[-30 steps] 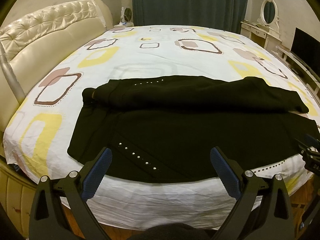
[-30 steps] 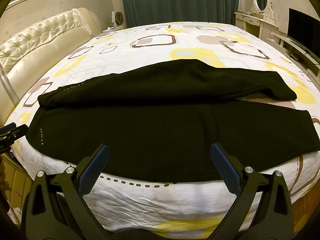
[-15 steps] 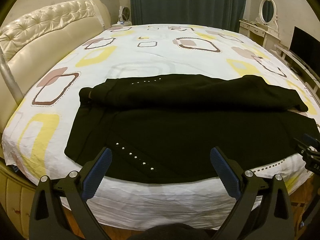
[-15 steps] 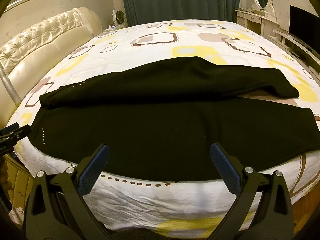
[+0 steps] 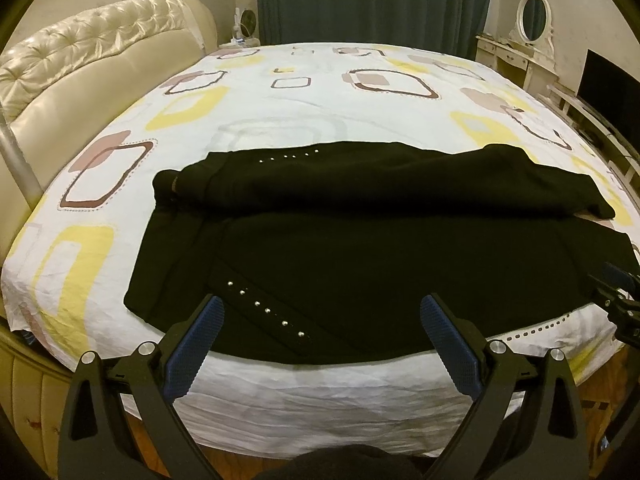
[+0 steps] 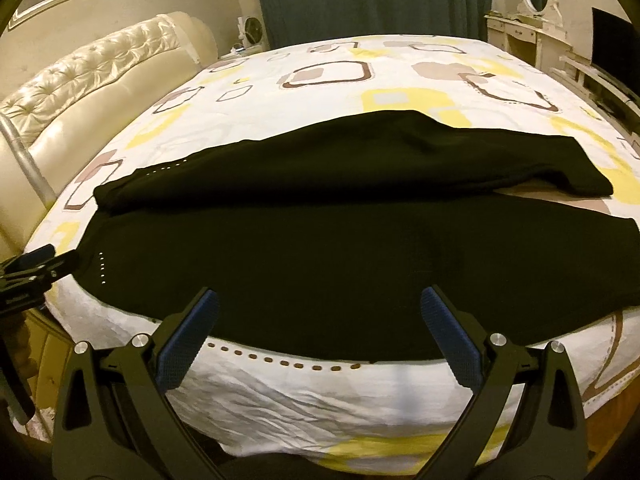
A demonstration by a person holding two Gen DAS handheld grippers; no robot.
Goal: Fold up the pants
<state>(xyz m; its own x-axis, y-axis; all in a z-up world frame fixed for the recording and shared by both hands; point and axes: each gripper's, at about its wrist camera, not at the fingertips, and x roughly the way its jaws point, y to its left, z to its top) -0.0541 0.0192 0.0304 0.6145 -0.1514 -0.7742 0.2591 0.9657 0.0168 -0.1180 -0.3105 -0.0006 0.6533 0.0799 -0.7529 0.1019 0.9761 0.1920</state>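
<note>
Lying across the bed's near edge, the pants spread just ahead of your left gripper, waist end leftward. Your right gripper faces the legs. Both grippers hang off the bed, jaws wide apart, holding nothing, clear of the pants.

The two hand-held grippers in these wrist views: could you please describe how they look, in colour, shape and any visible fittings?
Both look alike. The left hand-held gripper and the right hand-held gripper each have a black frame of angular, triangulated arms with cut-out openings, joined by round silver bolt heads. Each finger ends in a dark blue pad with a ribbed, textured face. No cables, lettering or sleeves are visible.
</note>
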